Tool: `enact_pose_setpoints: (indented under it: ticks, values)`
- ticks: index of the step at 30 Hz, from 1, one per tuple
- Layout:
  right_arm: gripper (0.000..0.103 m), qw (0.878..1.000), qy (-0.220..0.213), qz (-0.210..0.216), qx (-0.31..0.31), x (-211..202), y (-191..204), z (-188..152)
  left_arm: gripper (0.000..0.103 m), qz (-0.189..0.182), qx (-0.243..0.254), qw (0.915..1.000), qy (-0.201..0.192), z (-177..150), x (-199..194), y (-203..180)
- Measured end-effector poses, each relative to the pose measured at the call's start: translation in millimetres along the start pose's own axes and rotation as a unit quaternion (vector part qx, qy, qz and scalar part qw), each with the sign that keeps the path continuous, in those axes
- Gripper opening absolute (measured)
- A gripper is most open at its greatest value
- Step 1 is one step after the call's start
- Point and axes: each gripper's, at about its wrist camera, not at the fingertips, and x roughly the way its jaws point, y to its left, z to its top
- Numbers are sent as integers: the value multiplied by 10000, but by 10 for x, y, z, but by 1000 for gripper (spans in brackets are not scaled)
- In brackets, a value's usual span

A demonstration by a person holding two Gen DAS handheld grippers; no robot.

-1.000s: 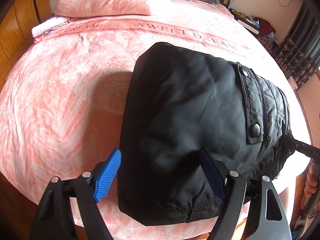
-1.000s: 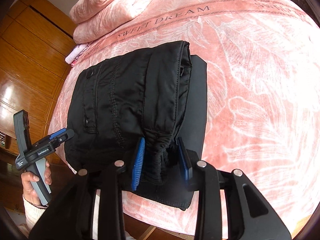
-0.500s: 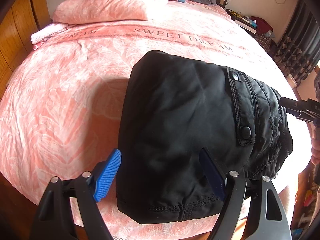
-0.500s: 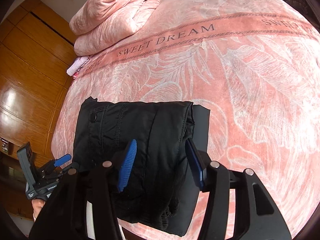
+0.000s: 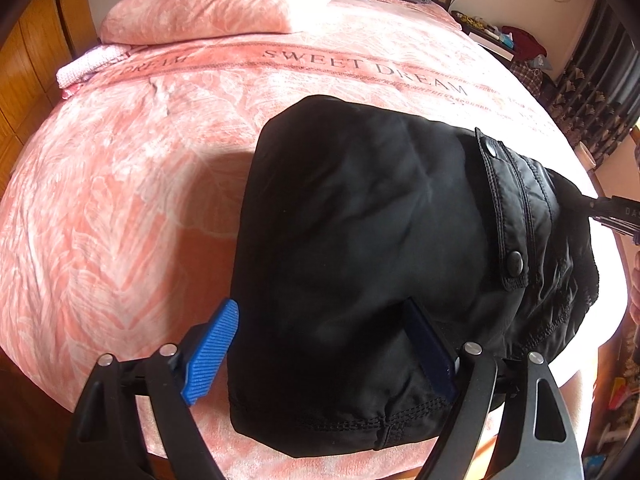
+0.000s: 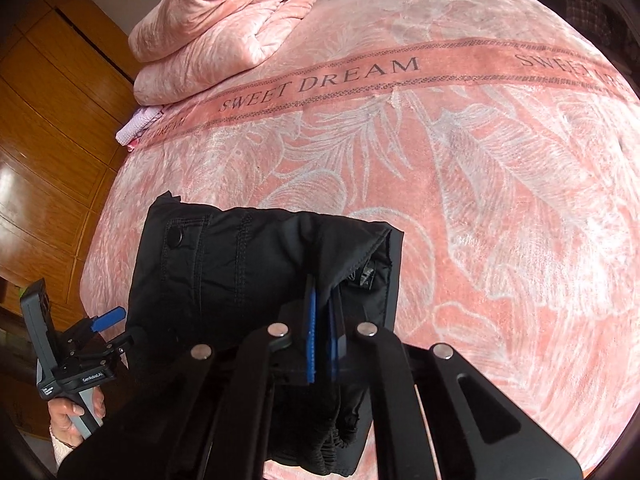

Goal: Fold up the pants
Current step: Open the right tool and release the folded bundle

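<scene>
The folded black pants (image 5: pixel 360 264) are lying on the pink bed (image 5: pixel 120 208) near its edge, directly ahead of both tools. The left tool (image 5: pixel 324 356) is opening, straddling a corner without pressing. The right tool (image 6: pixel 322 344) is pinching the top fabric layer, a detail only the right wrist view is showing.

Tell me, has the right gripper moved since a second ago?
Yes. In the right wrist view the right gripper has drawn back toward the bed's near edge: the SWEET DREAM band sits lower in frame, and its jaws are now shut on the black pants.
</scene>
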Motion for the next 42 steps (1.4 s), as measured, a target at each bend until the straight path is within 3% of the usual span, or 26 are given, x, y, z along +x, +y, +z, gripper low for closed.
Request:
enact_pose_setpoints:
  ticks: [2, 4, 6, 8, 17, 24, 26, 36, 42]
  values:
    - [7, 10000, 39, 49, -27, 80, -17, -51, 85, 3, 7, 10000, 12, -1, 6, -3]
    - [17, 10000, 16, 85, -28, 40, -12, -87, 85, 10, 13, 10000, 4, -10, -8, -5]
    - [43, 9999, -53, 136, -57, -59, -14, -133, 85, 48, 30, 10000, 9, -19, -19, 3]
    - [48, 9998, -105, 94, -134, -170, -9, -232, 85, 92, 46, 9999, -1, -24, -35, 9]
    - [49, 9989, 331, 174, -277, -212, 17, -859, 86, 172, 162, 9997, 56, -93, -19, -93]
    - [21, 9989, 237, 37, -396, -259, 131, -938, 89, 197, 46, 9998, 73, -175, -4, -173]
    - [19, 9990, 282, 95, -341, -287, 113, -970, 89, 199, 37, 9997, 97, -197, -16, -174]
    - [19, 9986, 443, -103, -265, -123, 18, -1067, 89, -20, -225, 9996, 164, -228, -61, -15]
    - [24, 9985, 498, -53, -242, -80, -16, -1034, 92, 91, -59, 9995, 283, -146, 119, -59]
